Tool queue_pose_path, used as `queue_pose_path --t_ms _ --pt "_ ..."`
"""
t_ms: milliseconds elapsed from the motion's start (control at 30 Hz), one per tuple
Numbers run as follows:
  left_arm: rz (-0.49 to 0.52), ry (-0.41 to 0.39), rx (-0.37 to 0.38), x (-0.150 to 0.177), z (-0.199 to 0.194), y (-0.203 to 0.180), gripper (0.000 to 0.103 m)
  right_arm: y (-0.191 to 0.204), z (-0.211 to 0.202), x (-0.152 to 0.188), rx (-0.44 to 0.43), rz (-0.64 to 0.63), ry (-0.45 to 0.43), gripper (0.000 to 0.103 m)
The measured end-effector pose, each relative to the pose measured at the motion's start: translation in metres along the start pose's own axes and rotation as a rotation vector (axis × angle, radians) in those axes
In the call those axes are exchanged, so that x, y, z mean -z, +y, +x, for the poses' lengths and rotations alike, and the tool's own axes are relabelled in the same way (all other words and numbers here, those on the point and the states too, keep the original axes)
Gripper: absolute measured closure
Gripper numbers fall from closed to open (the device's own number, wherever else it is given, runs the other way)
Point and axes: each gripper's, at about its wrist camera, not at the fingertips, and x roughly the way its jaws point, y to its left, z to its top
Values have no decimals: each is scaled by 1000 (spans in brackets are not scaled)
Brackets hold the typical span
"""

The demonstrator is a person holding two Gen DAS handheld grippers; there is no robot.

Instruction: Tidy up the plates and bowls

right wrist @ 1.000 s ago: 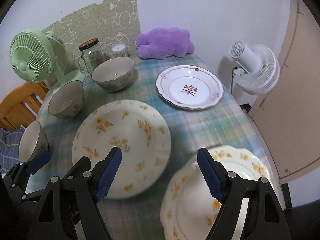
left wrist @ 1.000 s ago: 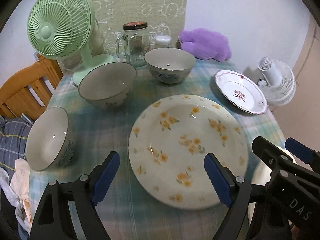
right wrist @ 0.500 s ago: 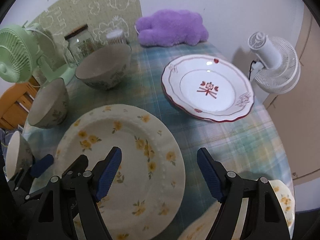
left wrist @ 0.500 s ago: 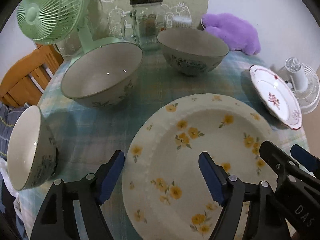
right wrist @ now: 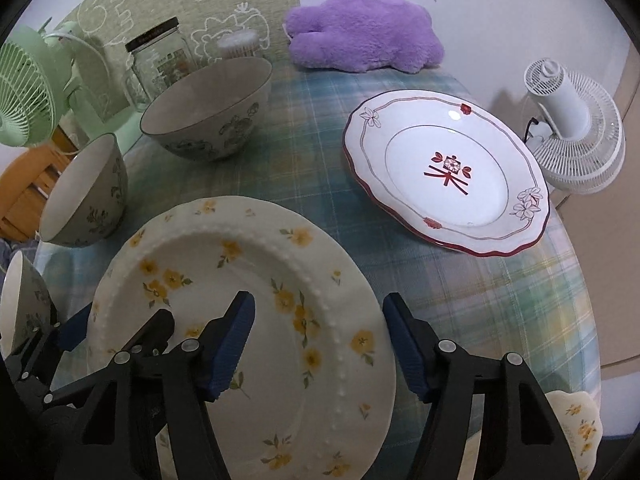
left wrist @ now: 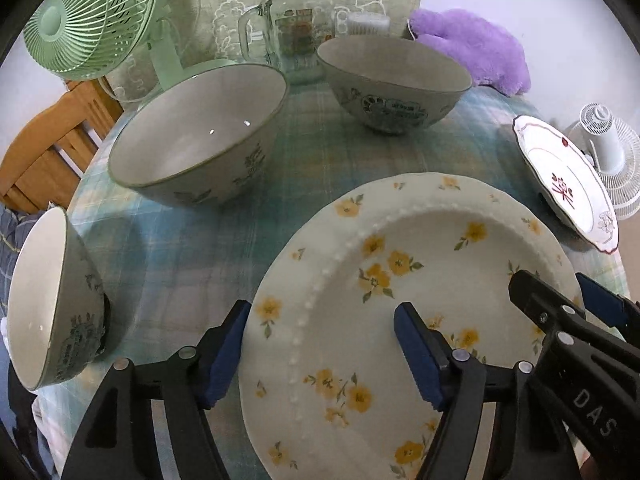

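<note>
Left claw closing, straddling near-left rim of yellow-flower plate lying on counter, pads not yet pressing | right claw closing, straddling same plate's near-right rim; red-trimmed plate sitting far right.

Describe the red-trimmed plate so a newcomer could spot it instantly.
On the plaid-clothed table, look toward the white fan at its edge. The scalloped white plate with a red rim lies beside it, alone bearing a red flower emblem, unlike the yellow-flowered plate.

Bare cloth between bowls and red-rimmed plate.
</note>
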Motion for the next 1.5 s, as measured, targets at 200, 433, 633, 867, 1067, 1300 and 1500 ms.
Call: queue_pose_path --t_ms 200,433,633,867,1067,1300,1500 --pt "-26 27 -10 20 -11 20 29 15 -8 14 -21 -46 41 38" --pt "-28 58 -14 49 -26 44 33 35 -24 44 -52 -83 82 42" --pt "-25 51 -17 64 -33 52 35 47 -34 65 -34 -130 89 46" --pt "-25 42 -13 64 -31 50 29 48 -23 70 -24 -131 97 43" --pt "-32 50 -8 65 -30 54 30 50 -22 70 -15 -119 92 43" --pt "-19 90 22 75 -38 57 30 53 -31 75 6 -115 119 43" --pt "-15 107 54 88 -54 60 30 54 -50 87 32 -96 114 43"
